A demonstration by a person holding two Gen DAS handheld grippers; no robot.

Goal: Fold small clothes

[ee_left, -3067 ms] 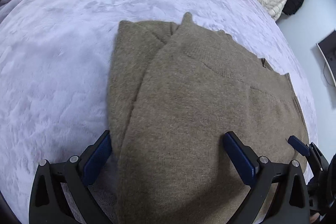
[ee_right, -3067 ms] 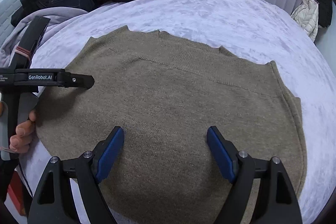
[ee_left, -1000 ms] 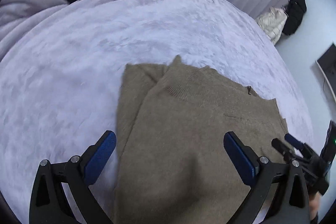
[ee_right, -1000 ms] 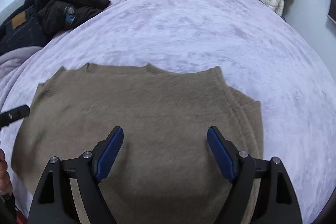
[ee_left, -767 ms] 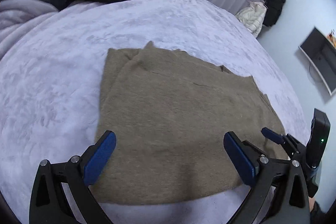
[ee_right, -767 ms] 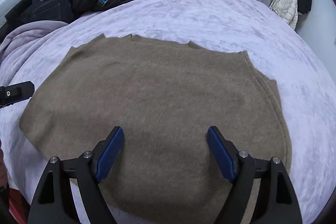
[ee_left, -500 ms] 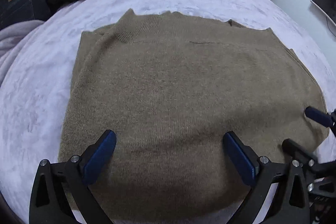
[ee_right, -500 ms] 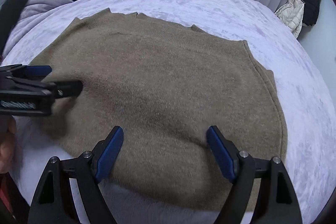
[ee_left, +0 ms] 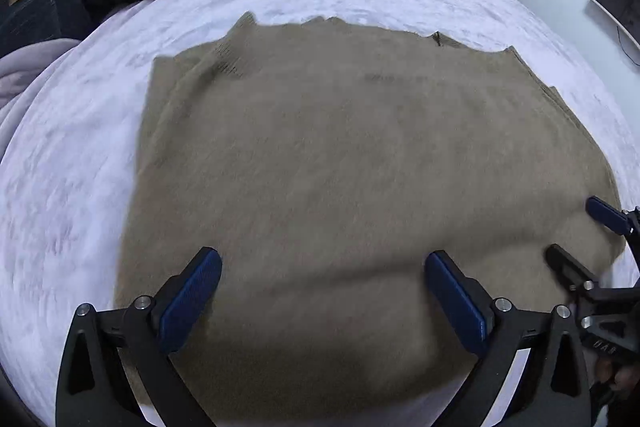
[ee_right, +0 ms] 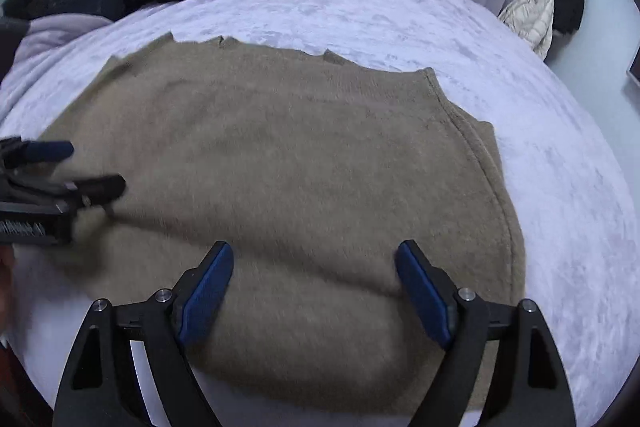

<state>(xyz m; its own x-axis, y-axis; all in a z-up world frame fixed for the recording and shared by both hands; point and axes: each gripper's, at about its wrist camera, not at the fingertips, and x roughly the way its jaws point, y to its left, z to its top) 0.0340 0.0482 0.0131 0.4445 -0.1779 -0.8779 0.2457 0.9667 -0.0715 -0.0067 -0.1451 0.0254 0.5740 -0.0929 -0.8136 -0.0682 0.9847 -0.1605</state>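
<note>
The left gripper (ee_left: 322, 301) stands wide open, gripping nothing. The right gripper (ee_right: 314, 293) is also wide, its jaws opening, nothing pinched. Beneath and ahead of both pairs of fingers lies the brown sweater (ee_left: 360, 167), flat and partly folded on the lilac bedspread (ee_right: 400, 15). Risk: closing on only the top layer would drag it off the one beneath and skew the fold; the plush cover may bunch too.

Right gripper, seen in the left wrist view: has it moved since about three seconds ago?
Yes. The right gripper now reaches further in over the brown sweater's right edge, both fingers showing; earlier only one blue tip showed at that hem.
</note>
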